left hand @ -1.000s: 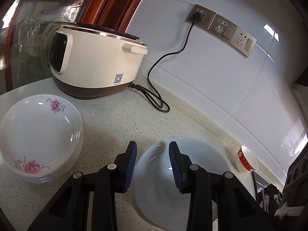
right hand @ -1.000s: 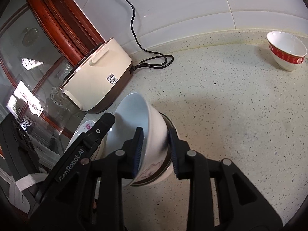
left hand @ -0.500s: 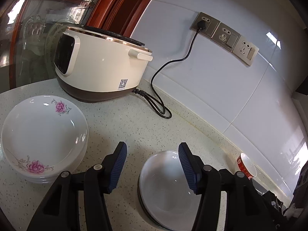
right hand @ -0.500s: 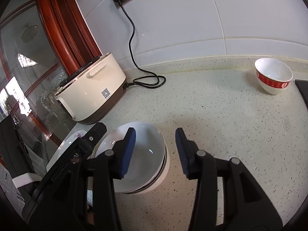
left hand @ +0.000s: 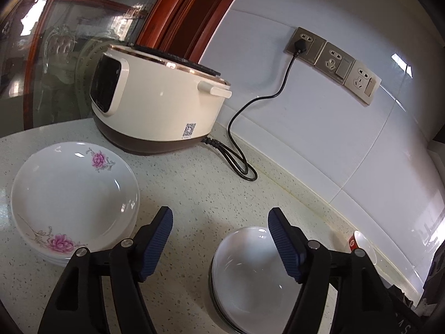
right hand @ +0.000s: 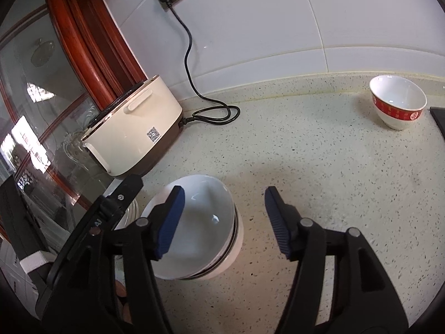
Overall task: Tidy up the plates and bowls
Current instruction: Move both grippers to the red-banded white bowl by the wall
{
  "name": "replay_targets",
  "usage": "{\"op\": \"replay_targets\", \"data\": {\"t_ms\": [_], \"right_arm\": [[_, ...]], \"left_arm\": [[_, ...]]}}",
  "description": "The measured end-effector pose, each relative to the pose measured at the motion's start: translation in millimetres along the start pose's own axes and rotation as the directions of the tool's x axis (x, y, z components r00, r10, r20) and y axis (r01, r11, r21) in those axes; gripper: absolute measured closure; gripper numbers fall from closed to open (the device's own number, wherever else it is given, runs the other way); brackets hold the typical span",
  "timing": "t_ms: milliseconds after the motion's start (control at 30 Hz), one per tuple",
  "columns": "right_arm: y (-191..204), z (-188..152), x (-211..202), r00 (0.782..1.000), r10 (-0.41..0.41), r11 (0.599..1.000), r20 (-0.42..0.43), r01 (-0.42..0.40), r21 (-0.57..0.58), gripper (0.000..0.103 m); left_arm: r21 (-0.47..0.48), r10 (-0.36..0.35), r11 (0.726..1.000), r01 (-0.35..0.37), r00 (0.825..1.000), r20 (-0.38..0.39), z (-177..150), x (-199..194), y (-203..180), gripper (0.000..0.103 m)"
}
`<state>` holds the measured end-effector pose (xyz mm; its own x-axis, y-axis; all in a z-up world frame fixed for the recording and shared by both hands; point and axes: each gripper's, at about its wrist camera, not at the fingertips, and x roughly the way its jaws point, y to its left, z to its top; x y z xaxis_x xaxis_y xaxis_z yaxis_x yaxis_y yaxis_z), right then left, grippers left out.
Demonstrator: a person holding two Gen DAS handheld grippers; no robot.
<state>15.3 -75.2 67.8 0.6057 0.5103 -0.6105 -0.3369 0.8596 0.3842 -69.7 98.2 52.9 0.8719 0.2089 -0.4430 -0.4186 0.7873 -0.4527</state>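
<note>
A stack of white bowls (left hand: 250, 275) (right hand: 203, 231) rests upright on the speckled counter. My left gripper (left hand: 219, 239) hovers above it with jaws opening and nothing between the pads. My right gripper (right hand: 222, 220) is likewise opening, its left pad over the bowls' rim, not touching. A stack of white plates with pink flowers (left hand: 75, 203) sits to the left. A small bowl with a red band (right hand: 397, 101) (left hand: 361, 246) stands alone near the wall at the right. The left gripper's body (right hand: 116, 208) shows at the right wrist view's left.
A cream rice cooker (left hand: 155, 105) (right hand: 133, 136) stands at the back left, its black cord (left hand: 239, 153) looping on the counter up to a wall socket (left hand: 303, 44). A glass door with a red-brown frame (right hand: 91, 41) borders the left. A dark object (right hand: 438, 117) lies at the right edge.
Both grippers let go of the white bowl, which now sits level in the stack, and both have opened wide and pulled back a little.
</note>
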Motion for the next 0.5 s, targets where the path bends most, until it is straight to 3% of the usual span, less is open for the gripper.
{"op": "replay_targets", "data": {"t_ms": [133, 333, 433, 500], "right_arm": [[-14, 6, -3, 1.0, -0.014, 0.999, 0.006, 0.013, 0.048, 0.028], [-41, 18, -13, 0.995, -0.089, 0.989, 0.04, 0.083, 0.125, 0.026], [-68, 24, -27, 0.985, -0.146, 0.964, 0.09, 0.121, 0.237, 0.024], [-92, 27, -41, 0.964, -0.236, 0.924, 0.124, 0.182, 0.337, 0.022]], "left_arm": [[0.028, 0.011, 1.0, -0.012, 0.999, 0.043, -1, -6, -5, 0.027], [0.108, -0.003, 0.994, -0.009, 0.994, 0.11, -6, -18, -24, 0.026], [0.147, -0.03, 0.989, 0.014, 0.994, 0.108, -8, -26, -41, 0.025], [0.177, -0.065, 0.983, 0.05, 0.995, 0.081, -9, -29, -59, 0.022]]}}
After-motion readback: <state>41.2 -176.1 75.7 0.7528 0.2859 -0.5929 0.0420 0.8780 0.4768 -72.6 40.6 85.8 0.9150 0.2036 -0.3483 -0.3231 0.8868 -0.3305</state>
